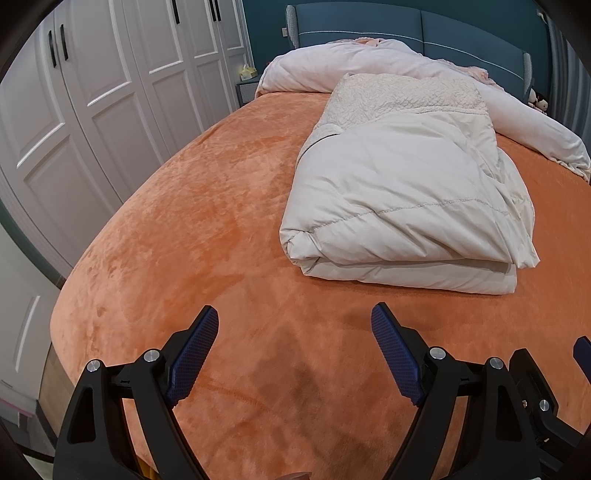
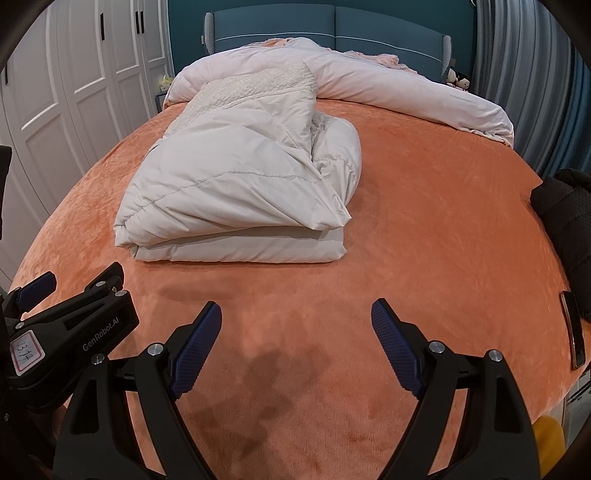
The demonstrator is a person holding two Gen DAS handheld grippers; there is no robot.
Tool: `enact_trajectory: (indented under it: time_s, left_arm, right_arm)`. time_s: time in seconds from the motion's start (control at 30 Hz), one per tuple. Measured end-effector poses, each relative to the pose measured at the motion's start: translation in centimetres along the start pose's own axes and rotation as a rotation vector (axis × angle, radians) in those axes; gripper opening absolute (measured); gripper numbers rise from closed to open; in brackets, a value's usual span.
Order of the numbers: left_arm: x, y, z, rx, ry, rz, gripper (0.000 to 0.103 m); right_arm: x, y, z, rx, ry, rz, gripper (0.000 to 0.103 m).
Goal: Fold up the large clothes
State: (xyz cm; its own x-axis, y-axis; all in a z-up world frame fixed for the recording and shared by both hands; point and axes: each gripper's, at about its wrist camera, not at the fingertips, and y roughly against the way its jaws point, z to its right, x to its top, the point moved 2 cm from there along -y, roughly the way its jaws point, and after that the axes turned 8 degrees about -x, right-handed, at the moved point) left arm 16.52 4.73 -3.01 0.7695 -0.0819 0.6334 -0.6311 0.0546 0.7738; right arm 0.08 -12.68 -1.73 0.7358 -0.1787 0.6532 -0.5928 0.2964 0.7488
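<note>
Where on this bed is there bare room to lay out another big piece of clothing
The widest bare patch of orange bedspread runs from the folded white garment to the black jacket and phone at the right edge. Another lies between the garment and both open hand-held grippers, left and right. The headboard end is crowded by the rolled duvet.

An orange plush bedspread [image 2: 424, 229] covers the bed, backed by a teal padded headboard [image 2: 332, 26]. A long pale-pink rolled duvet [image 1: 424, 66] lies along the head end. White panelled wardrobe doors [image 1: 110, 74] stand to the left — grey-blue curtains [image 2: 524, 74] to the right. A black puffy garment [image 2: 569, 214] sits at the right edge, just beside a dark flat phone [image 2: 574, 328]. Small plush dolls [image 2: 458, 79] rest near the headboard — details unclear.
</note>
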Motion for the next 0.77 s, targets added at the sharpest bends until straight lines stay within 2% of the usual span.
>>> enact_trajectory:
  time_s: [0.13, 0.77]
  left_arm:
    - [0.07, -0.06, 0.11, -0.004, -0.008, 0.001, 0.077]
    - [0.66, -0.64, -0.10, -0.006, -0.003, -0.003, 0.075]
  right_arm:
    - [0.03, -0.07, 0.01, 0.001, -0.001, -0.004, 0.080]
    - [0.25, -0.21, -0.31, -0.009, -0.008, -0.006, 0.080]
